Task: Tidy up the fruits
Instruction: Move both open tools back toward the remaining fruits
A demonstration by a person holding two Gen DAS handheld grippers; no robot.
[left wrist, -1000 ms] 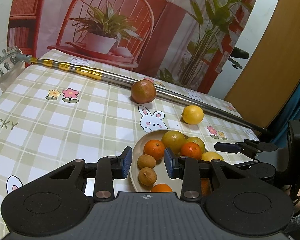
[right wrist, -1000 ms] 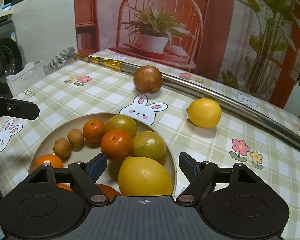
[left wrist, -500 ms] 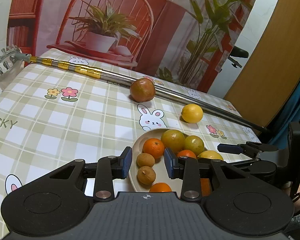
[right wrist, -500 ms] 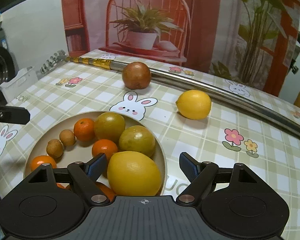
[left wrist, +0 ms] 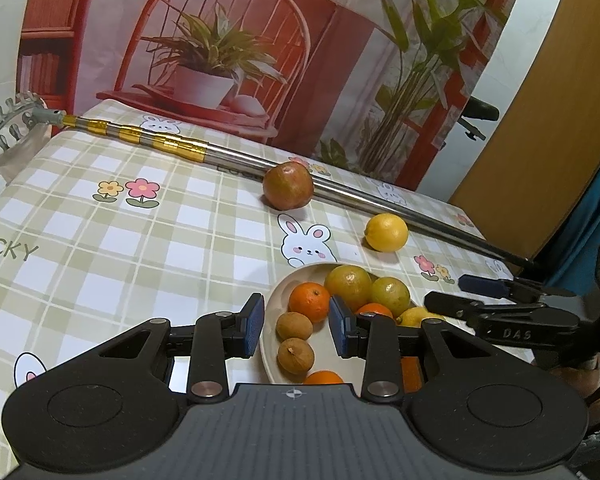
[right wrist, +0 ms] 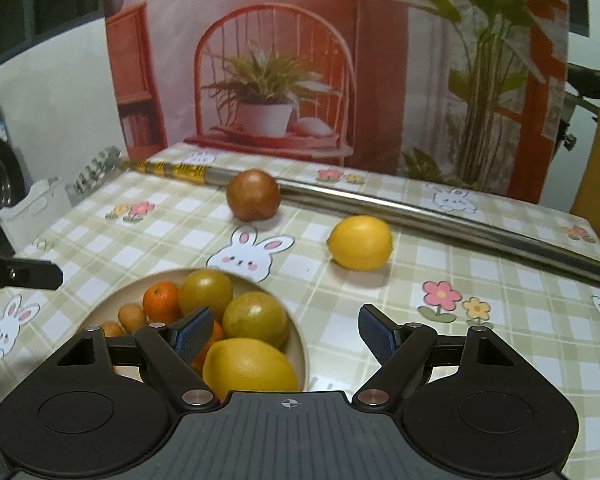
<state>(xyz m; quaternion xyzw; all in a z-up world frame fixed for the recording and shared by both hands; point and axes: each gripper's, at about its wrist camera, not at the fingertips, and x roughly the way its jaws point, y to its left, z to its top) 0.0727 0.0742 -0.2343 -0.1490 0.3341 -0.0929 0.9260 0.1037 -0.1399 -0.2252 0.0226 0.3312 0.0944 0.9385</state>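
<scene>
A beige plate [left wrist: 269, 316] [right wrist: 112, 304] on the checked tablecloth holds several fruits: oranges, two greenish citrus, small brown fruits and a lemon [right wrist: 250, 364]. Beyond the plate, a loose yellow lemon [left wrist: 386, 232] [right wrist: 359, 243] and a reddish-brown round fruit [left wrist: 288, 185] [right wrist: 253, 195] lie on the cloth. My left gripper [left wrist: 296, 324] hangs open above the plate's near-left side with nothing between its fingers. My right gripper [right wrist: 286, 334] is open and empty over the plate's right rim; it also shows in the left wrist view [left wrist: 476, 294].
A long metal pole [left wrist: 228, 156] [right wrist: 440, 216] with gold bands and a comb-like head [left wrist: 4, 124] lies across the table's far side, touching the brown fruit. A white bin [right wrist: 32, 208] stands off the left edge. A printed backdrop closes the far side.
Both grippers have pulled back and risen a little from the plate. The right one has shifted right, so the plate sits lower left in its view. No fruit has moved.
</scene>
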